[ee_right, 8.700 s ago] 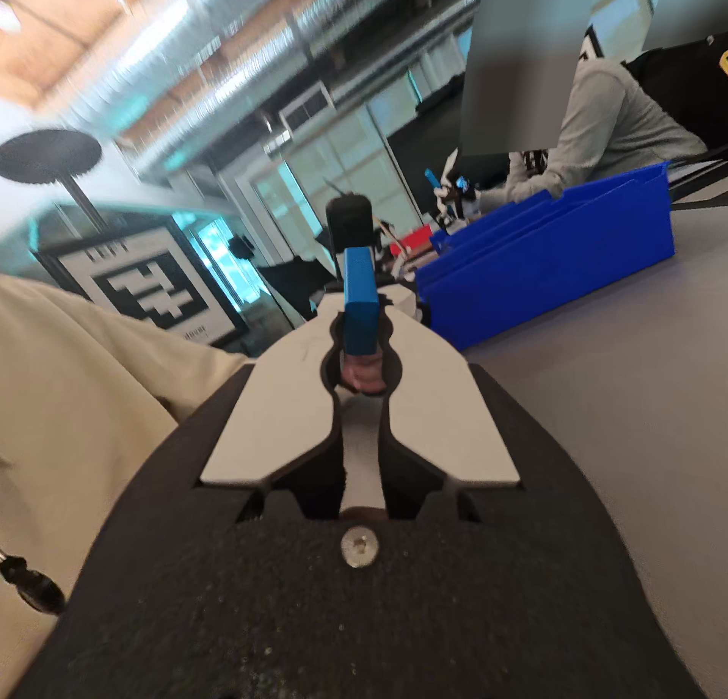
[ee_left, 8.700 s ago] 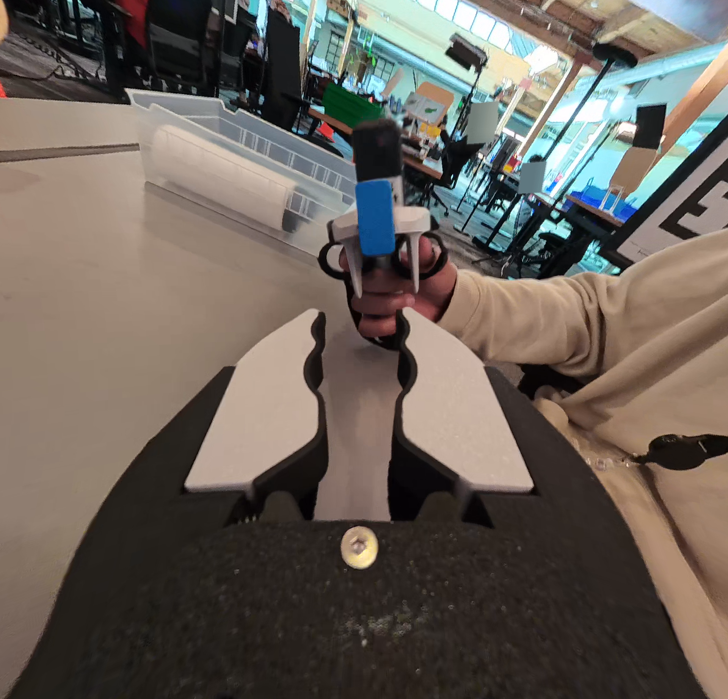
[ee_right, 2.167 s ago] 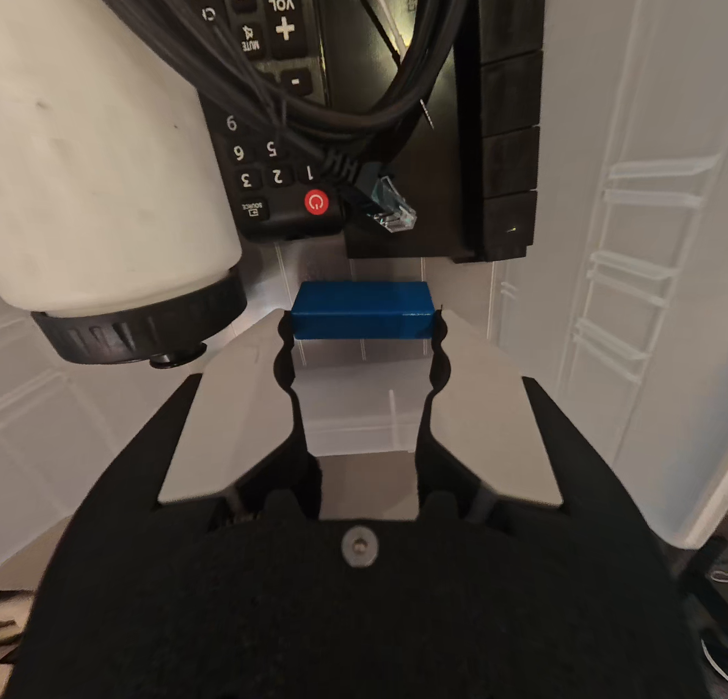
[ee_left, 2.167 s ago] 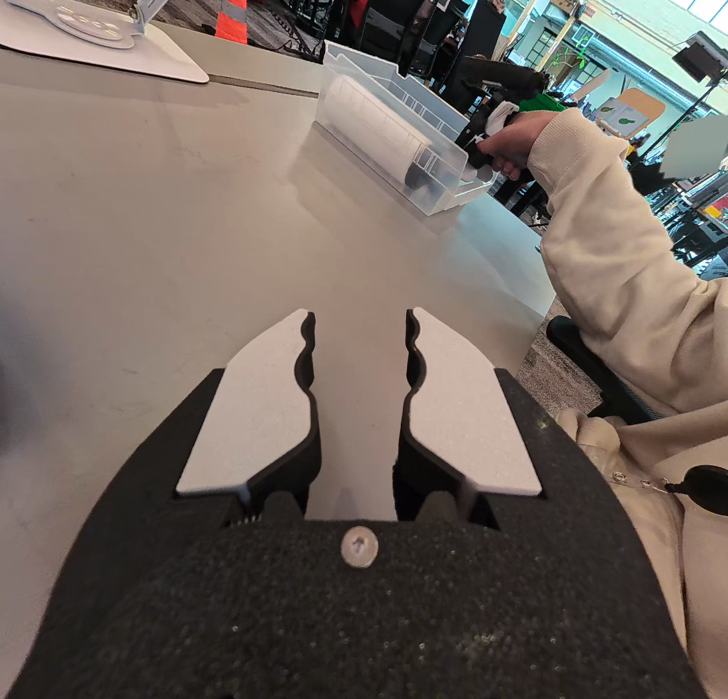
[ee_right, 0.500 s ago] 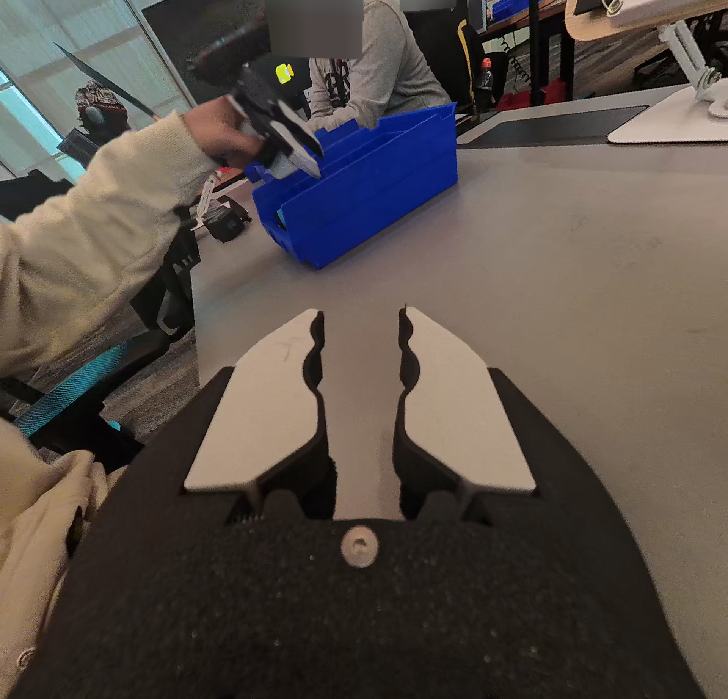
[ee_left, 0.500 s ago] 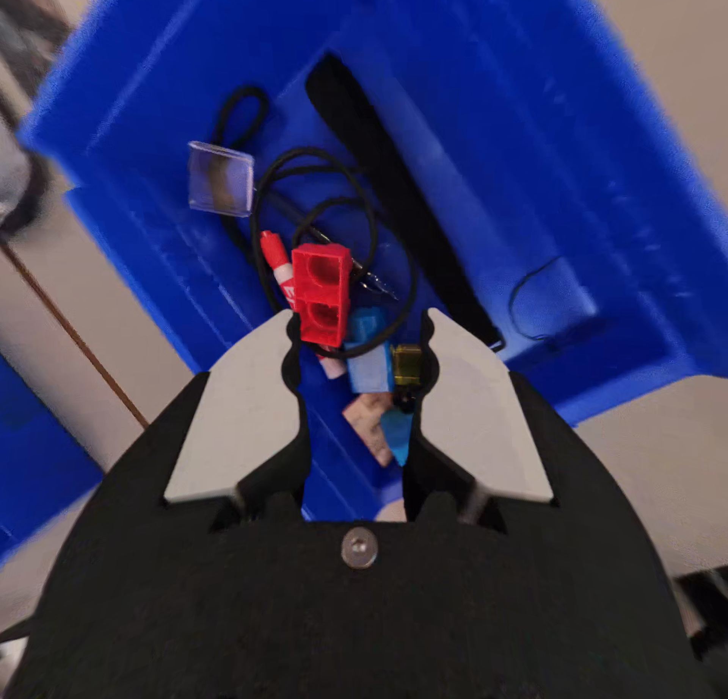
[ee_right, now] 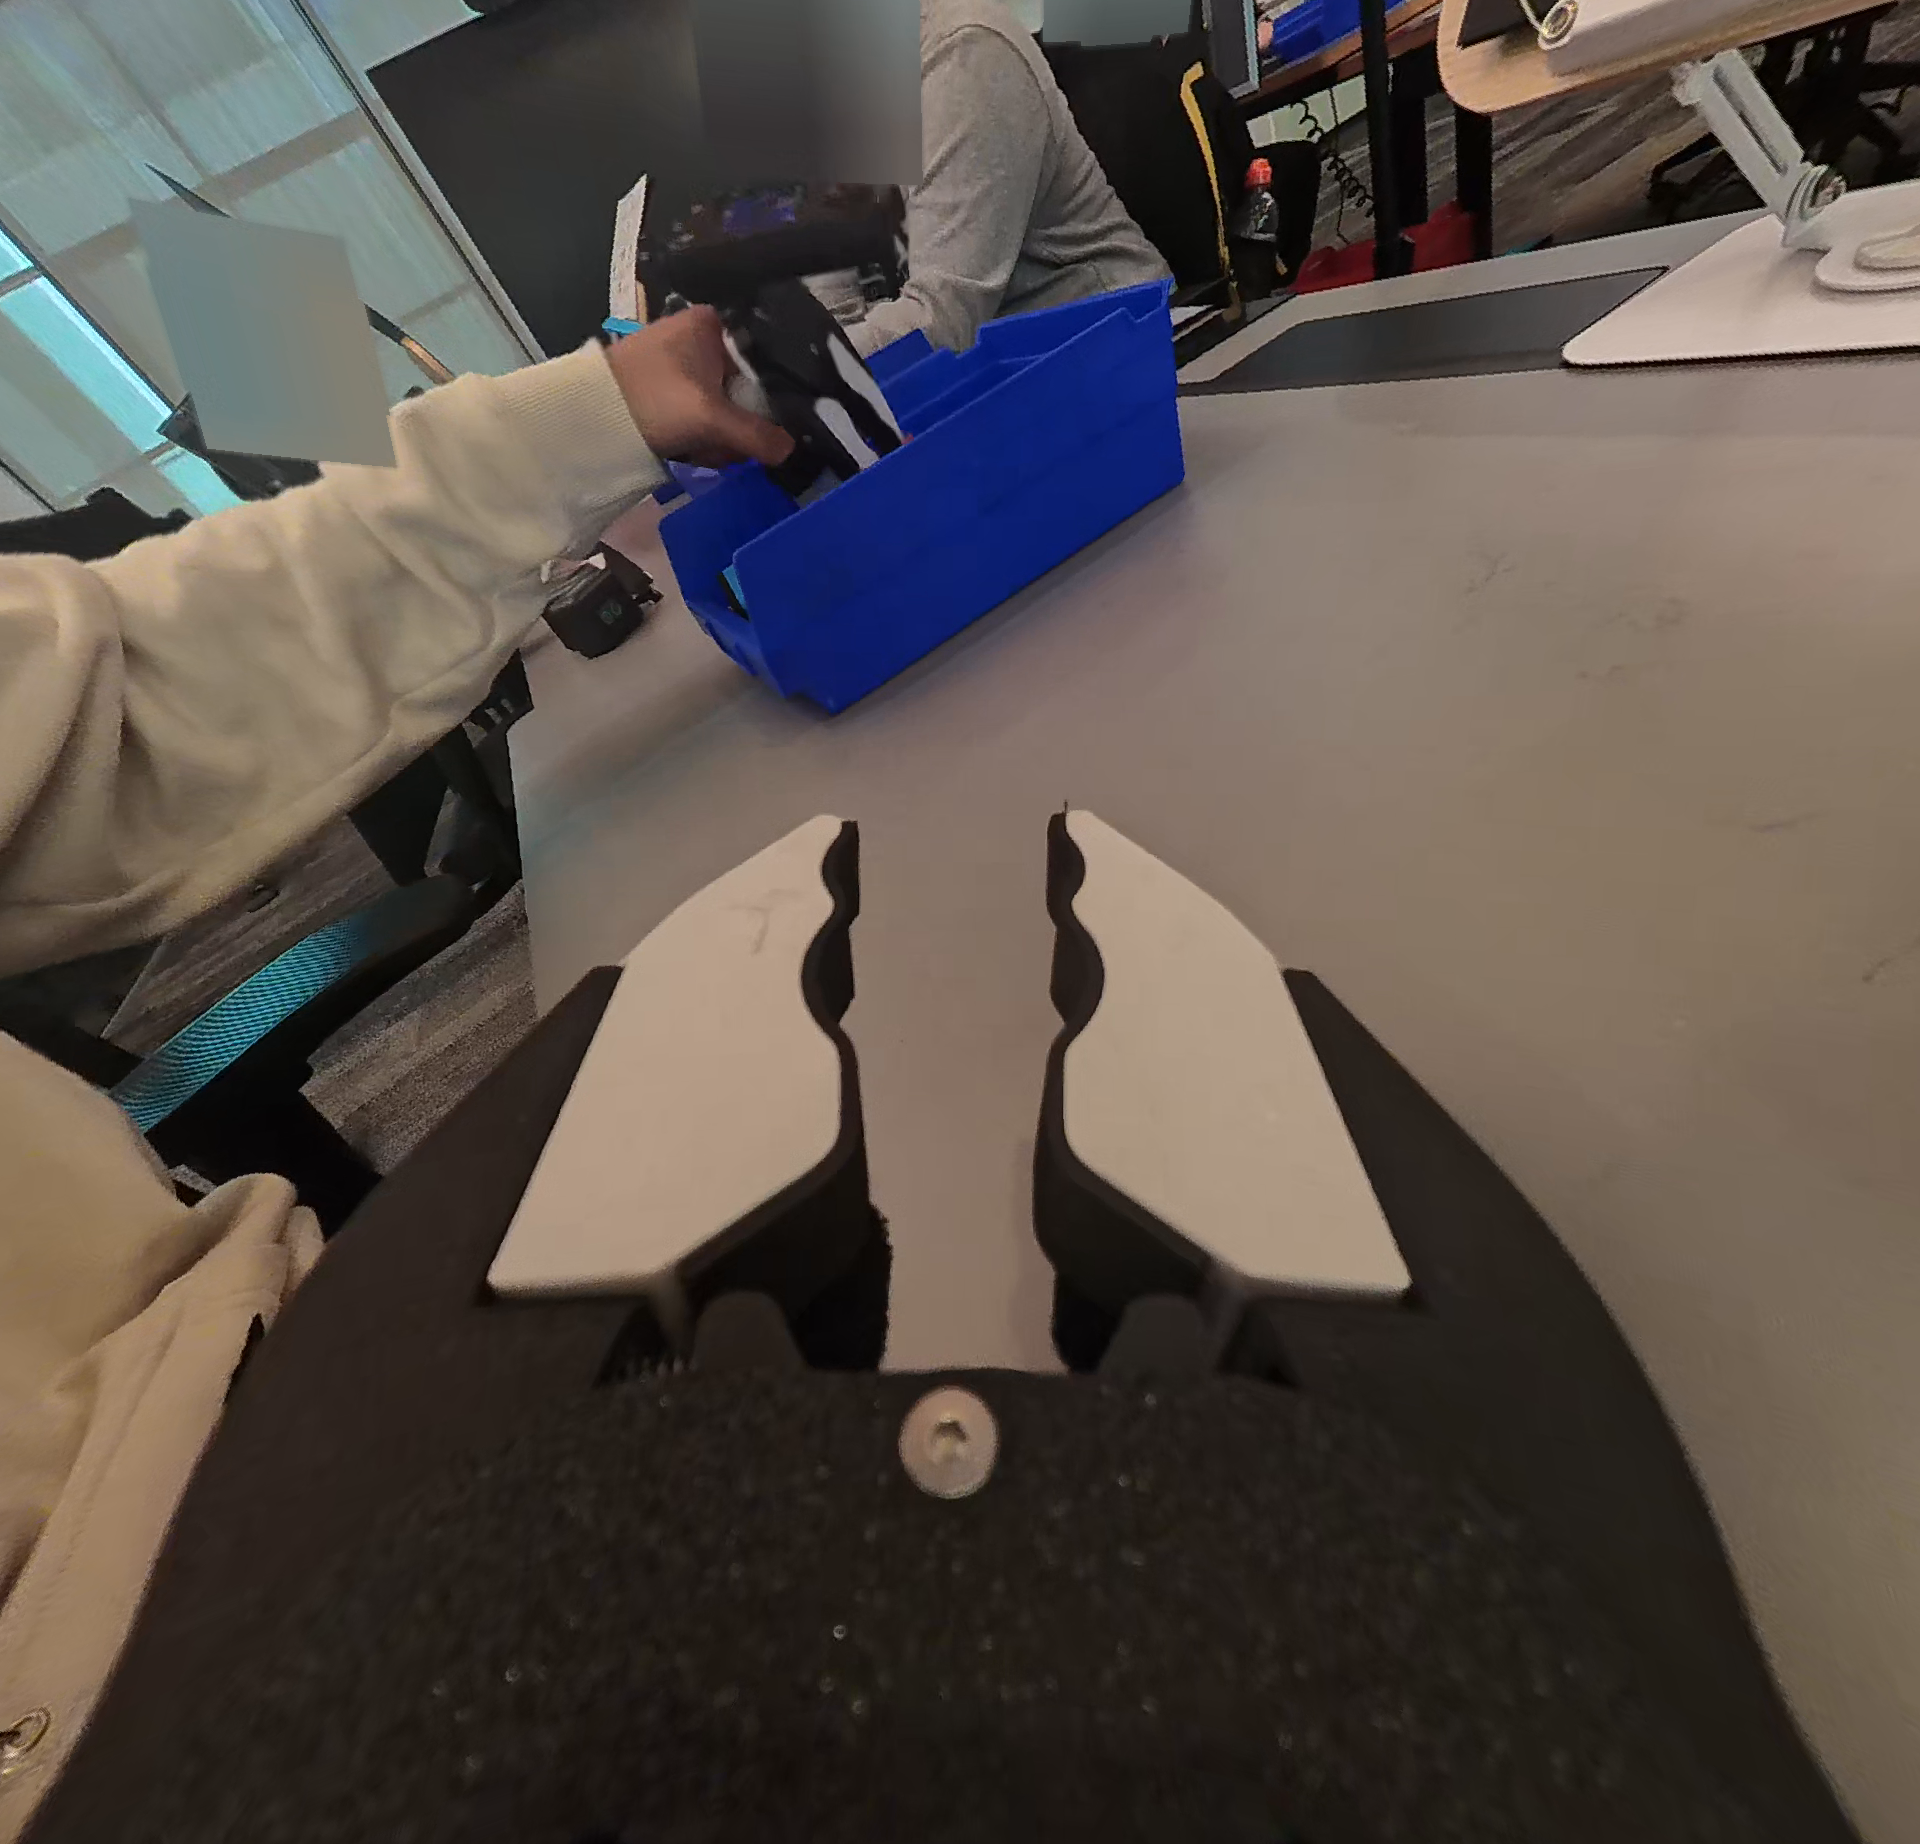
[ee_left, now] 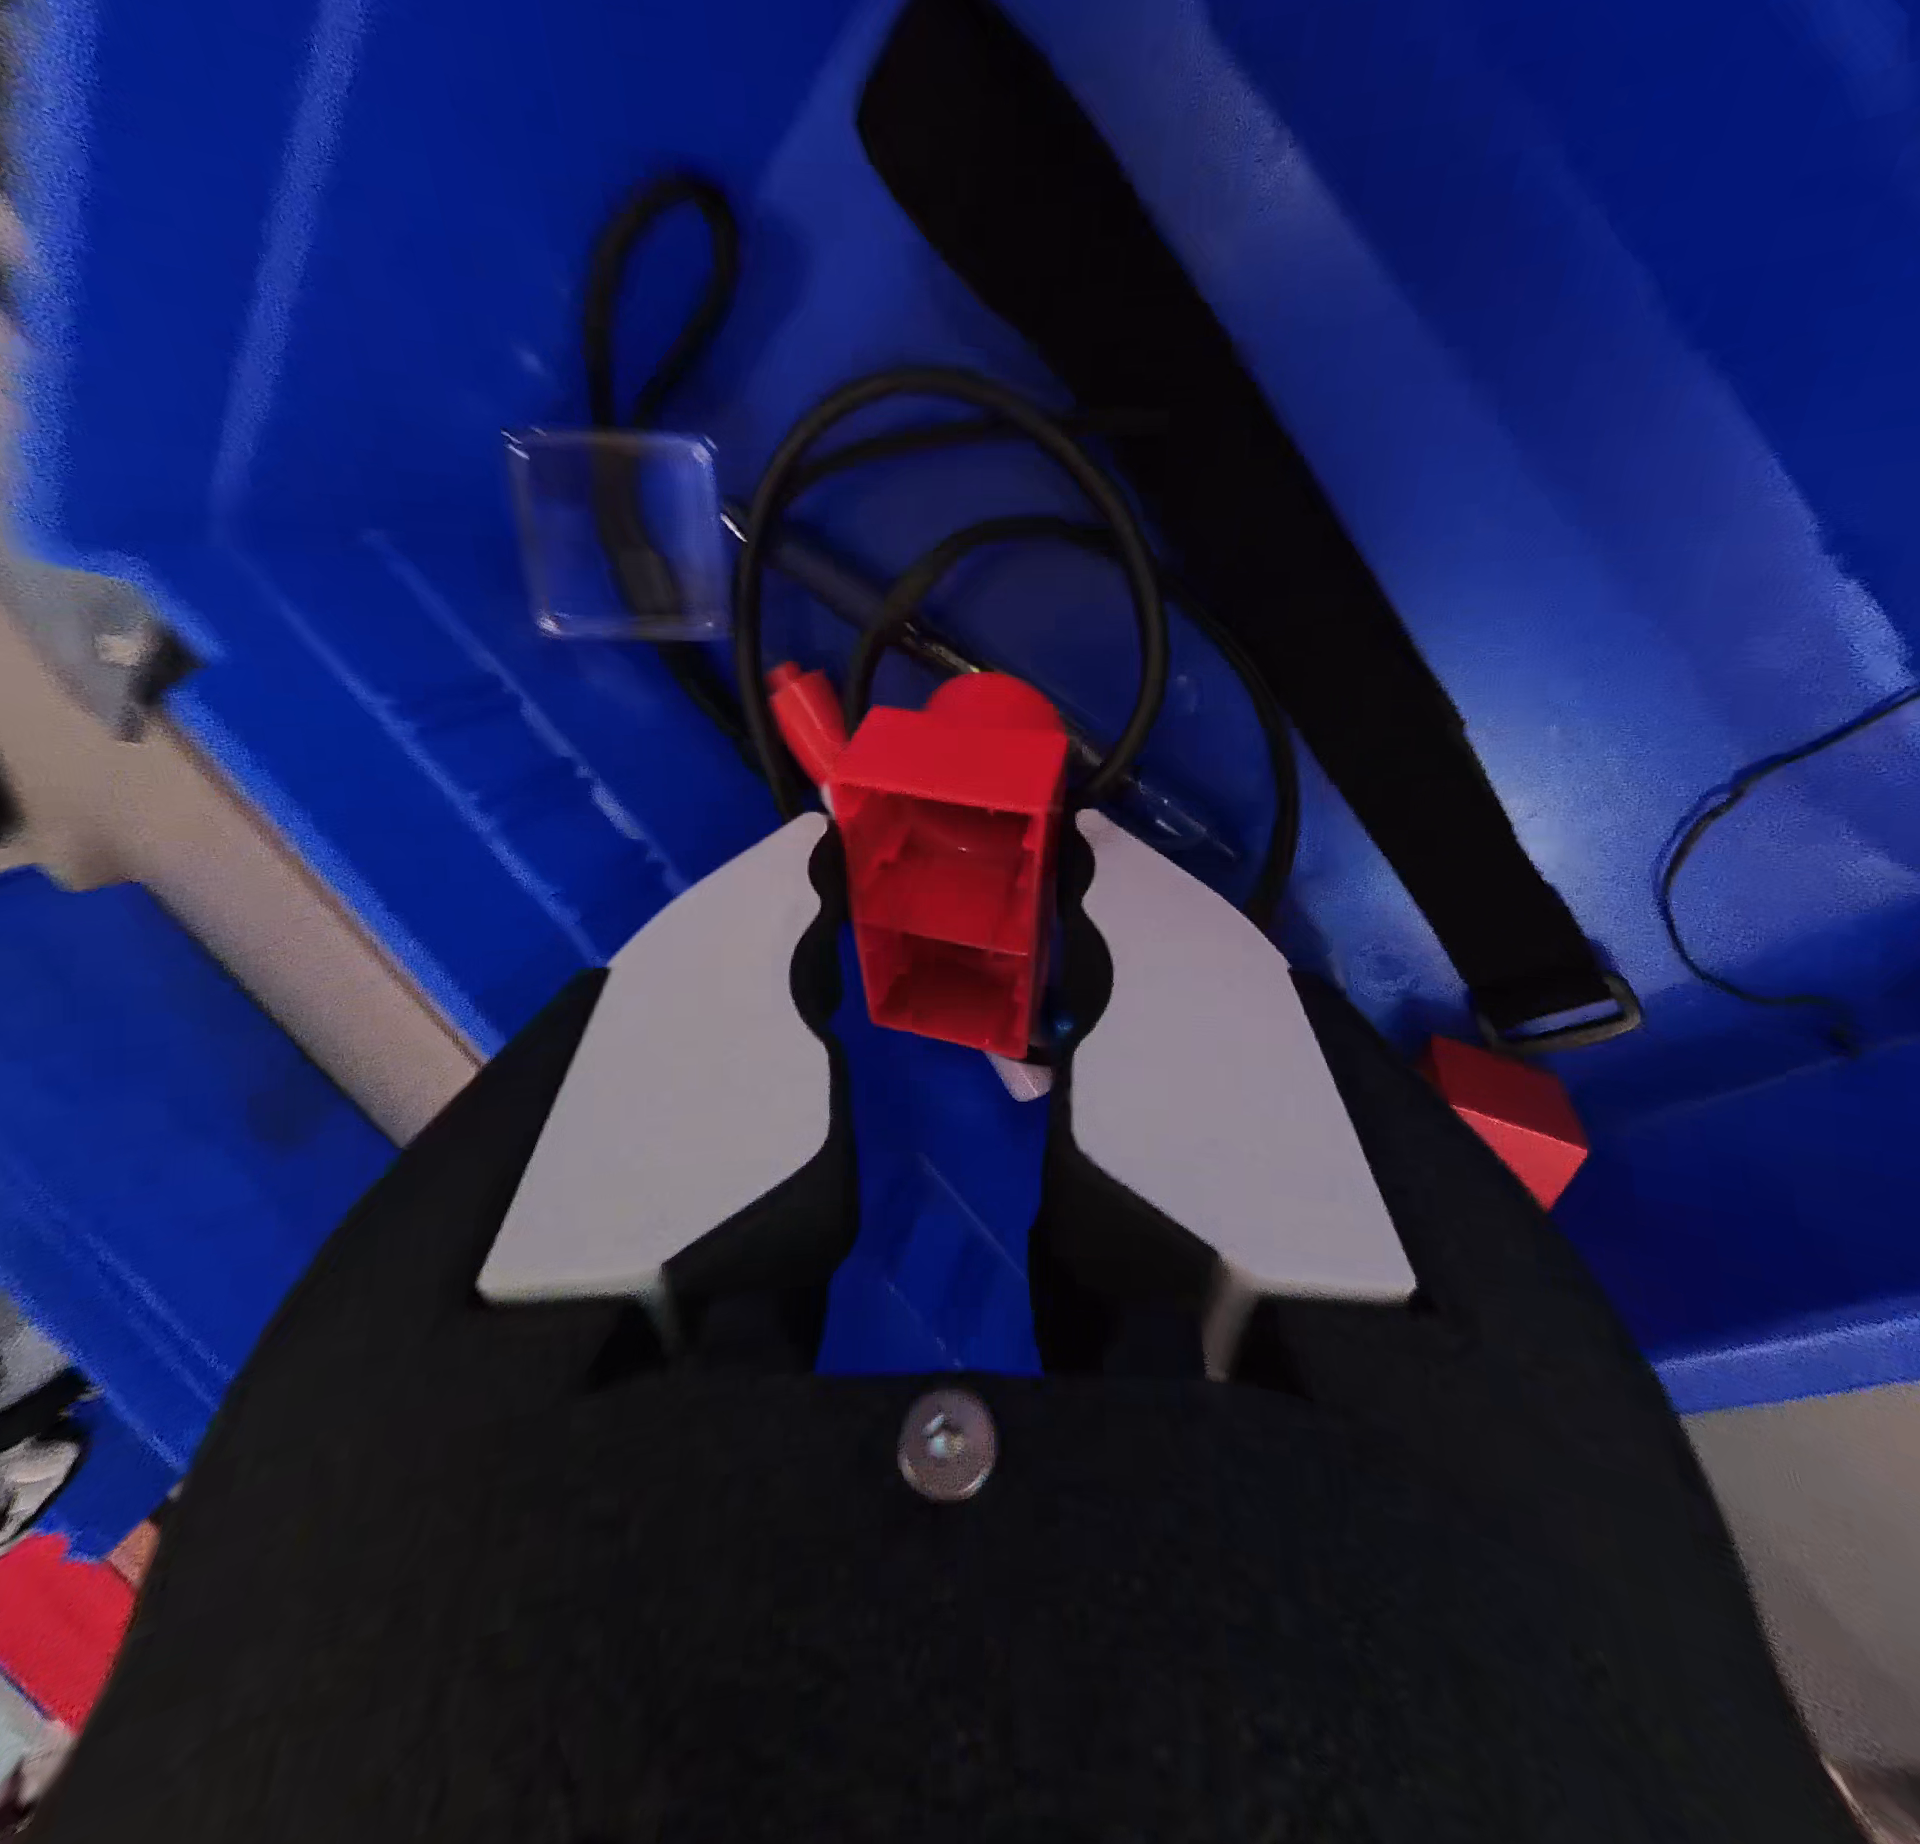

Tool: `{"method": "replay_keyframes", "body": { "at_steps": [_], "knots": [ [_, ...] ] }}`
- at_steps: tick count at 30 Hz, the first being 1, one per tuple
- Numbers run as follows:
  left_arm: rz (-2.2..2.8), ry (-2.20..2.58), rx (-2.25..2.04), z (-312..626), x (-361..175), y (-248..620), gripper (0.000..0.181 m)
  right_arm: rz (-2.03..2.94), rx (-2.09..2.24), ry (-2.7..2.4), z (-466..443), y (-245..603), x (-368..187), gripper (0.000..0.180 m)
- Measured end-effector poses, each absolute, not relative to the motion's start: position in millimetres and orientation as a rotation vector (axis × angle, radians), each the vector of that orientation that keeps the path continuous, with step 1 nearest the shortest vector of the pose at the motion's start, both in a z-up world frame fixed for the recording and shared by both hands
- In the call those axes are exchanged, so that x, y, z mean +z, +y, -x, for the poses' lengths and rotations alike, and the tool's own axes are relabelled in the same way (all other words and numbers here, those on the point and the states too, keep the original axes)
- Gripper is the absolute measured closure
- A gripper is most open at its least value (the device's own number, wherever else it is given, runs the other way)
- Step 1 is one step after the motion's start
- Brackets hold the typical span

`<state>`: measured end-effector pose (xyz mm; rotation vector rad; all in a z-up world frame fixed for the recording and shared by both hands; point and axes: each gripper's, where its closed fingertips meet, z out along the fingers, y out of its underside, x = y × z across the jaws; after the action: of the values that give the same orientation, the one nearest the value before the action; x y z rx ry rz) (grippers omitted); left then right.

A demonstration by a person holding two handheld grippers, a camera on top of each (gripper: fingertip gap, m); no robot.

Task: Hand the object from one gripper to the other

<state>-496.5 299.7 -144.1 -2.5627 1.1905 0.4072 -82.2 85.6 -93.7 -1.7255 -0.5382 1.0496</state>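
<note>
Reaching down into the blue bin (ee_left: 1558,340), the left gripper (ee_left: 951,849) is sitting with its jaws around a red brick (ee_left: 951,890), hollow underside facing the camera. Both pads look to be touching the brick's sides, so the jaws are reading as clamped on it, though motion blur is making the contact a bit soft. Whether the brick is lifted off the bin floor: cannot tell.

Lying on the bin floor just beyond the brick is a looped black cable (ee_left: 956,589). A small clear square piece (ee_left: 618,537) is lying left of the brick and farther in. A black strap (ee_left: 1195,464) with a buckle is running diagonally to the right of the brick. A second red block (ee_left: 1507,1119) is showing at the right edge of the gripper body.

The right gripper (ee_right: 951,833) is hovering over the grey table (ee_right: 1455,703), jaws parted, nothing between them. From this view the bin (ee_right: 956,537) is sitting well ahead on the table, and a hand (ee_right: 686,392) in a cream sleeve (ee_right: 312,568) is holding the left gripper (ee_right: 821,392) inside it.
</note>
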Motion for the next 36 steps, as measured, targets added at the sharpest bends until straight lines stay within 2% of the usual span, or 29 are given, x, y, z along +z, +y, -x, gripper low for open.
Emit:
{"method": "replay_keyframes", "body": {
  "at_steps": [8, 12, 18, 22, 25, 27, 32, 36],
  "knots": [
    [2.130, 1.187, 0.610, 451, -62, 271, 0.143, 1.723, 1.061, -0.565, 93, 94, -96, 0.146],
    [1.992, 1.187, 0.610, 421, -29, 243, 0.143, 1.736, 1.205, -0.560, 110, 112, -93, 0.143],
    [1.724, 1.160, 0.312, 330, 7, 192, 0.144, 1.723, 1.452, -0.564, 140, 138, -65, 0.128],
    [1.715, 1.125, 0.071, 282, 0, 169, 0.144, 1.743, 1.669, -0.523, 158, 144, -52, 0.115],
    [1.803, 1.091, 0.111, 301, -9, 185, 0.144, 1.742, 1.792, -0.476, 161, 137, -52, 0.119],
    [1.860, 1.059, -0.053, 313, -5, 190, 0.144, 1.744, 1.835, -0.469, 158, 128, -58, 0.120],
    [1.857, 0.719, -0.427, 379, 69, 221, 0.144, 1.773, 1.840, -0.436, 142, 123, -73, 0.121],
    [1.974, 0.616, -0.062, 471, 84, 273, 0.144, 1.758, 1.842, -0.429, 139, 125, -70, 0.122]
  ]
}}
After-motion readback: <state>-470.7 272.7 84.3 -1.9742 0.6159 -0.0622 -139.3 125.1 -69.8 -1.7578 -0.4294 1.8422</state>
